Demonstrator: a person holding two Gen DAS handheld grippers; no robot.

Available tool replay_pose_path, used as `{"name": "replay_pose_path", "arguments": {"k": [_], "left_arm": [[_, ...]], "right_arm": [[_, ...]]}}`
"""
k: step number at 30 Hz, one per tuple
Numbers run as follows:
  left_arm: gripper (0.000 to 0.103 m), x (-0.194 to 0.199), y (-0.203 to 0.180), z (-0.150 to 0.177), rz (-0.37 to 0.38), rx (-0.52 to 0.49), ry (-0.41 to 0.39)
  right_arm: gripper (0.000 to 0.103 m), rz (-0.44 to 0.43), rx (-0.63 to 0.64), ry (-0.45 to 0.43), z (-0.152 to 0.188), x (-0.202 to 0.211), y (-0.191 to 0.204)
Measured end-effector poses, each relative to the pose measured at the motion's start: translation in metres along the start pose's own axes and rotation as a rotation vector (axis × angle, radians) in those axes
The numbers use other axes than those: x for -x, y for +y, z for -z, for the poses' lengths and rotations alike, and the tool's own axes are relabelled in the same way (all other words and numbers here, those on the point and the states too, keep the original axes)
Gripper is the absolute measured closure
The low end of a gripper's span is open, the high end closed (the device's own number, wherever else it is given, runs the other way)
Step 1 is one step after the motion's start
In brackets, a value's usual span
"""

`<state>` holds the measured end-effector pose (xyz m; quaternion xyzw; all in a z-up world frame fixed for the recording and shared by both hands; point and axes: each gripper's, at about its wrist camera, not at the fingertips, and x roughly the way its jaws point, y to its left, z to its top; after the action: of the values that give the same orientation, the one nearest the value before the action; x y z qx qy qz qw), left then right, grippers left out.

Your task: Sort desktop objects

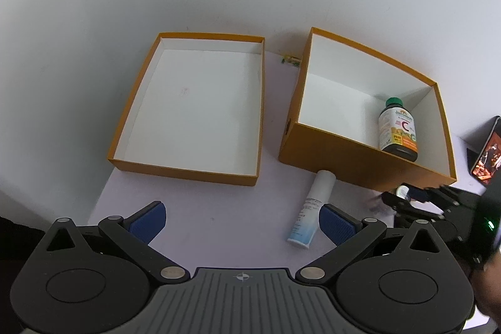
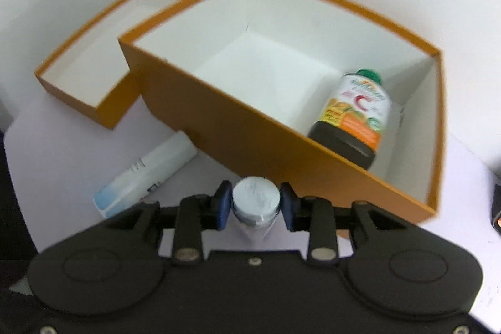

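Two orange boxes stand on the white table: a shallow one at left and a deep one at right. A vitamin C bottle with a green cap stands in the deep box's near right corner; it also shows in the right wrist view. A white and blue tube lies in front of the deep box. My left gripper is open and empty, just left of the tube. My right gripper is shut on a small white-capped bottle, held just in front of the deep box.
A small green and yellow item lies between the boxes at the back. A phone with a lit screen leans at the far right. The shallow box is empty. A white wall rises behind the table.
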<state>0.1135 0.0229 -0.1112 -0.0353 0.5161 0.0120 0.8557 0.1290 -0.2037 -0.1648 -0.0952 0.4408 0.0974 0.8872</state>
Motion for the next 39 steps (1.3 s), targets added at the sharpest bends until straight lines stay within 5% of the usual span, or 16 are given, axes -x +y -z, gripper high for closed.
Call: {"name": "replay_pose_path", "arguments": {"k": [8, 13, 20, 22, 24, 34, 39], "left_arm": [[0.000, 0.000, -0.011, -0.005, 0.012, -0.024, -0.004], [0.000, 0.000, -0.015, -0.006, 0.016, -0.033, -0.006], [0.000, -0.001, -0.015, -0.007, 0.017, -0.029, -0.009], [0.000, -0.002, -0.014, -0.008, 0.017, -0.022, -0.009], [0.000, -0.002, -0.012, -0.008, 0.016, -0.013, -0.011], [0.000, -0.008, 0.000, -0.012, 0.005, 0.036, -0.016], [0.000, -0.010, 0.003, -0.016, 0.005, 0.050, -0.018]], "right_arm": [[0.069, 0.015, -0.011, -0.038, 0.013, -0.007, -0.003], [0.054, 0.016, -0.027, -0.029, 0.018, -0.009, -0.005], [0.054, 0.026, -0.005, -0.011, 0.029, -0.019, -0.004], [0.065, 0.013, -0.010, -0.022, 0.030, -0.020, -0.006], [0.065, 0.004, -0.023, -0.020, 0.025, -0.018, -0.008], [0.065, -0.135, -0.100, -0.173, -0.053, 0.046, -0.033], [0.065, -0.192, -0.295, 0.007, -0.103, -0.003, -0.072]]}}
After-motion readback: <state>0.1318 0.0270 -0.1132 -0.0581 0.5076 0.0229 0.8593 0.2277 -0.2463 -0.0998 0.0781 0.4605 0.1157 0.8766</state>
